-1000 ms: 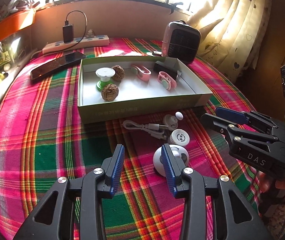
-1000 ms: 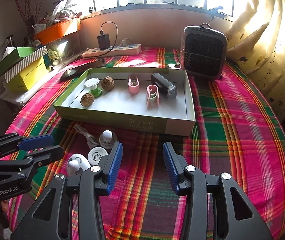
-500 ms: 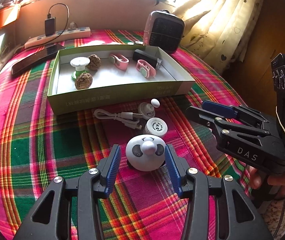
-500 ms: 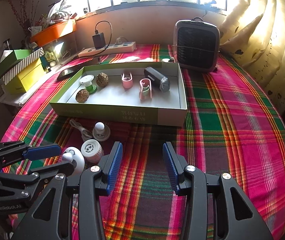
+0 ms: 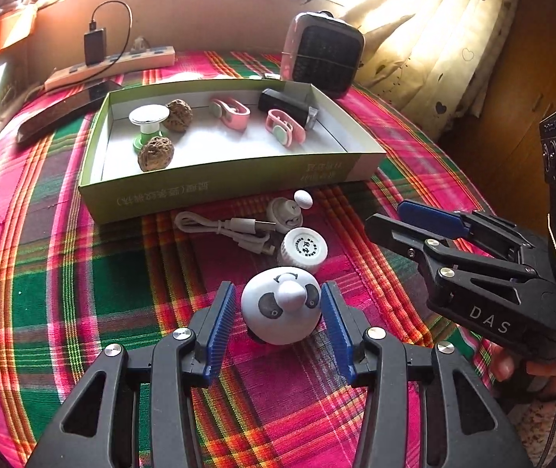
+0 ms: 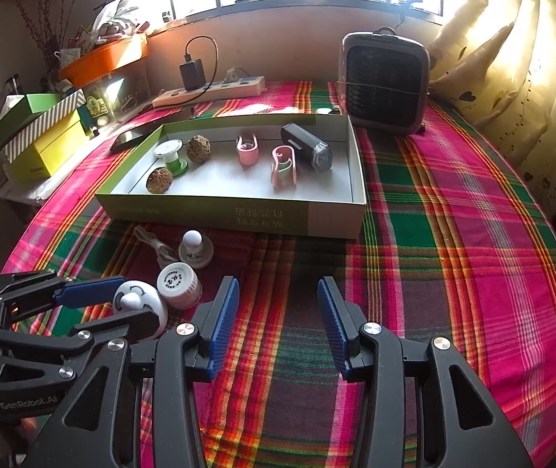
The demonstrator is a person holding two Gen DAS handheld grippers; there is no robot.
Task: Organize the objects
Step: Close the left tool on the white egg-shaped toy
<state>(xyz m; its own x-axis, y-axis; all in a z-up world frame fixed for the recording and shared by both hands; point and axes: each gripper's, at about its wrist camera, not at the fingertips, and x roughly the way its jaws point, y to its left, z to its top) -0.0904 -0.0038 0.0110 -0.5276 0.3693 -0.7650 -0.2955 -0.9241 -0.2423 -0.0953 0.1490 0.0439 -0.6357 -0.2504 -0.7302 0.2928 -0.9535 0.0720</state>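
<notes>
With its jaws parted around the panda toy (image 5: 281, 308), the left tool (image 5: 278, 321) sits low over the plaid-covered worktop (image 5: 63, 292); the blue pads (image 5: 221, 319) flank the white dome on both sides with a sliver of gap showing at each, so nothing is pinched, and those jaws have just been opening wider with the toy between them. In the right wrist view the same toy (image 6: 139, 306) lies at 9 o'clock, between the left tool's fingers. The right tool (image 6: 276, 321) hangs at 3 o'clock of the left one, its jaws spread over bare cloth with nothing between them.

Just beyond the panda, toward 12 o'clock, stands a small white jar (image 5: 304, 249) with a printed lid. Farther on lie a coiled white cable (image 5: 223, 228) and a white knobbed piece (image 5: 289, 210), close to the near wall of the green box (image 5: 219, 189).

Inside the box, at its 9 o'clock end, are a green-and-white spool (image 5: 148, 124) and two walnuts (image 5: 156, 154), one nearer and one behind the spool. Two pink clips (image 5: 283, 130) sit toward the middle, and a black device (image 5: 287, 107) lies at the 2 o'clock corner.

Beyond the box, a small heater (image 5: 322, 54) stands at 1 o'clock, a dark phone (image 5: 63, 111) lies at 10 o'clock, and a power strip (image 5: 114, 66) with a charger plugged in rests against the back wall.
</notes>
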